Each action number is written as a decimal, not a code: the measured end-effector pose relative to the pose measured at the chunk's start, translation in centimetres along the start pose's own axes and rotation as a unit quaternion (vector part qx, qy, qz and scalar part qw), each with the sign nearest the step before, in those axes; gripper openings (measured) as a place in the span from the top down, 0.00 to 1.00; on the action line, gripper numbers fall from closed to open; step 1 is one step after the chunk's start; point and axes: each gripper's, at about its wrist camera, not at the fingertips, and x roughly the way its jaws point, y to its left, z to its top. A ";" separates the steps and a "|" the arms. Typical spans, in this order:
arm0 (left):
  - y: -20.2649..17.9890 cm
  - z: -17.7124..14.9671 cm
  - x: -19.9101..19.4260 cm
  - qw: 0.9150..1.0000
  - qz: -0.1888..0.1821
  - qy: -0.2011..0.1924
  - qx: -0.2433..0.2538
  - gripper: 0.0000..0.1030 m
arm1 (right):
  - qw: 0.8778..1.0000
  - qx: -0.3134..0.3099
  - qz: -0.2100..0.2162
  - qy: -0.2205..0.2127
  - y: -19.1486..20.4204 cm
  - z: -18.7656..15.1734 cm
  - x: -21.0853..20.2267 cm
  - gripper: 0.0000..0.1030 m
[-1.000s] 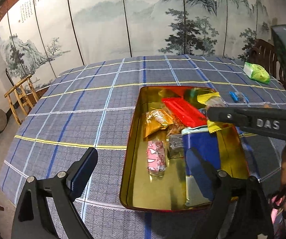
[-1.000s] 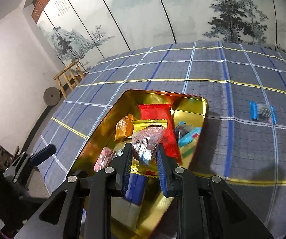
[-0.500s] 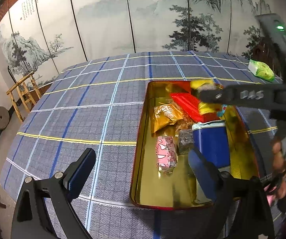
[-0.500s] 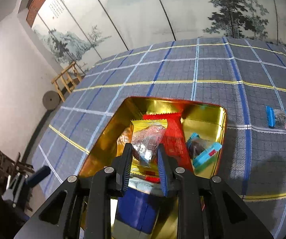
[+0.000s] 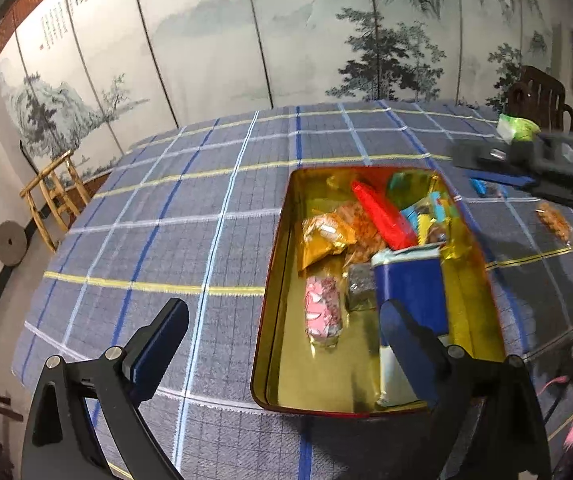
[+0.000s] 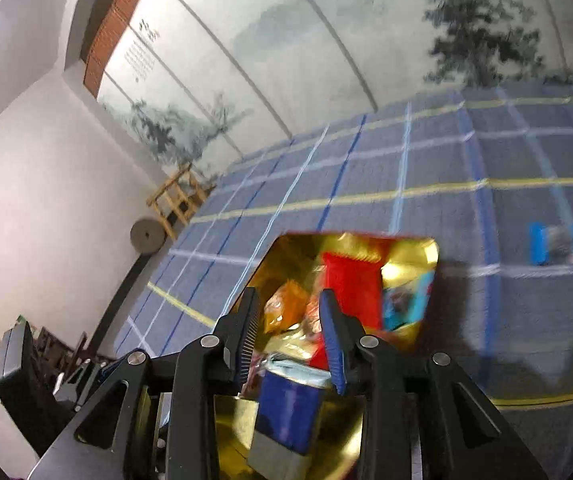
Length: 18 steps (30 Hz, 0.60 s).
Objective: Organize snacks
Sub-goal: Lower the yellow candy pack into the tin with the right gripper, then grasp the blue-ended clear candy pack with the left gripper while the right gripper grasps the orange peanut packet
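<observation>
Beyond the tin (image 5: 274,280), only the left view shows a green packet (image 5: 520,128); both grippers' jaws are spread, empty.

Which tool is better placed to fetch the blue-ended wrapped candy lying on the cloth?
Right. The right tool, open and empty, is nearer the blue-ended wrapped candy; the left tool hangs over the tin's opposite side.

Open cloth (image 5: 166,240) left of crowded tin (image 5: 276,264)
</observation>
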 end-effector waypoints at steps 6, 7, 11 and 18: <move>-2.6 2.2 -1.3 0.999 -0.027 -0.014 0.029 0.07 | 0.986 -0.052 -0.150 -0.058 -5.0 -2.3 -9.3 0.63; -3.5 2.8 -1.3 0.999 -0.036 -0.013 0.037 0.07 | 0.981 -0.053 -0.177 -0.060 -6.0 -2.8 -10.4 0.63; -7.9 5.5 -1.4 0.994 -0.083 -0.005 0.072 0.07 | 0.948 -0.045 -0.313 -0.047 -12.3 -5.3 -14.7 0.63; -18.4 11.6 1.3 0.973 -0.177 0.012 0.148 0.07 | 0.935 0.043 -0.348 -0.055 -20.6 -7.2 -18.3 0.63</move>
